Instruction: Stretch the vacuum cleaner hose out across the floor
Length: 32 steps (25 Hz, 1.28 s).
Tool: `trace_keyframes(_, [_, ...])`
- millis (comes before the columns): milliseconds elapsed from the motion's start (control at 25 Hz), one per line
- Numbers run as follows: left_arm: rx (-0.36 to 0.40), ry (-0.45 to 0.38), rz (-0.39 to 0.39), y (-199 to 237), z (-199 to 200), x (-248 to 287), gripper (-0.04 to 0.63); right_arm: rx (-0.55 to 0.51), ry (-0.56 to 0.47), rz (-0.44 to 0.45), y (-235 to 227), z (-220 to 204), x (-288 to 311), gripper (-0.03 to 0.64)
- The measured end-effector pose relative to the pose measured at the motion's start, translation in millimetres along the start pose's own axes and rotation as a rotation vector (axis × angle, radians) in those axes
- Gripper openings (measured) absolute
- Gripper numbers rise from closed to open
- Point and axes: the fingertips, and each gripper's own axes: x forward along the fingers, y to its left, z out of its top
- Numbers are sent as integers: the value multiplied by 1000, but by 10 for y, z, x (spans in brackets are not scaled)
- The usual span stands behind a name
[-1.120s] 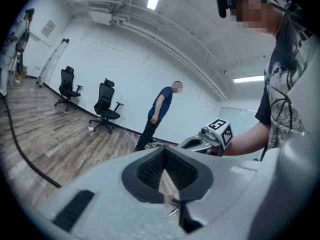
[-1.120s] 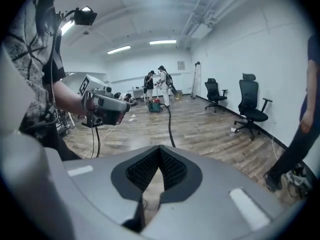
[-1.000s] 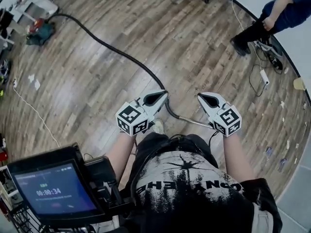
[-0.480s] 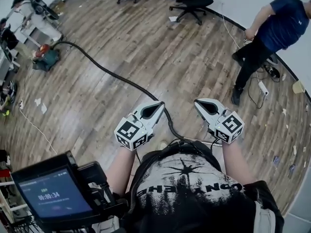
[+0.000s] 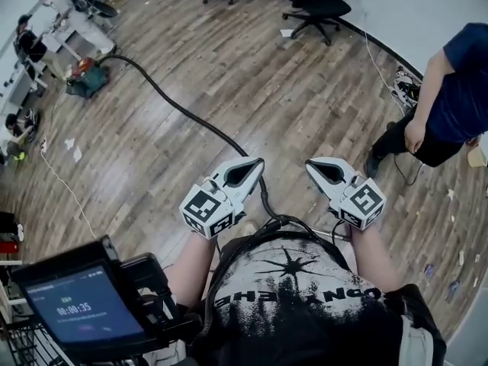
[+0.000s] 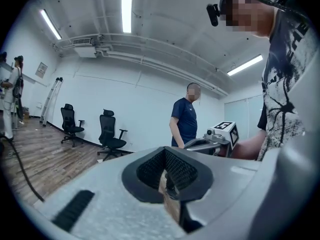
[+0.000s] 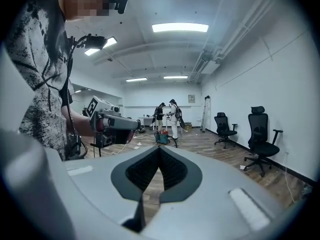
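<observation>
Black ribbed vacuum hose [image 5: 179,107] lies across wood-plank floor [image 5: 305,90]. Left claw [image 5: 258,162] and right claw [image 5: 309,163] closed tight (nothing gripped), clear of it.

wood floor [image 5: 252,82], white walls [image 6: 140,109], office chairs [image 5: 316,6].

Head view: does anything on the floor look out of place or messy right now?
Minor litter only: white paper scraps lie on the wooden floor at left, beside a thin white cable. The black vacuum hose lies in an unkinked, gently curved line.
</observation>
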Motion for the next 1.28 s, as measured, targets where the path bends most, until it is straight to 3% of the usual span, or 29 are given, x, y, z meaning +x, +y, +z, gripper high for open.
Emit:
trace_keyframes(400, [16, -3, 13, -560, 99, 286, 0, -38, -12, 34, -15, 110, -569, 6])
trace_keyframes(1280, [32, 26, 3, -754, -75, 337, 0, -48, -15, 1, 48, -50, -707, 6])
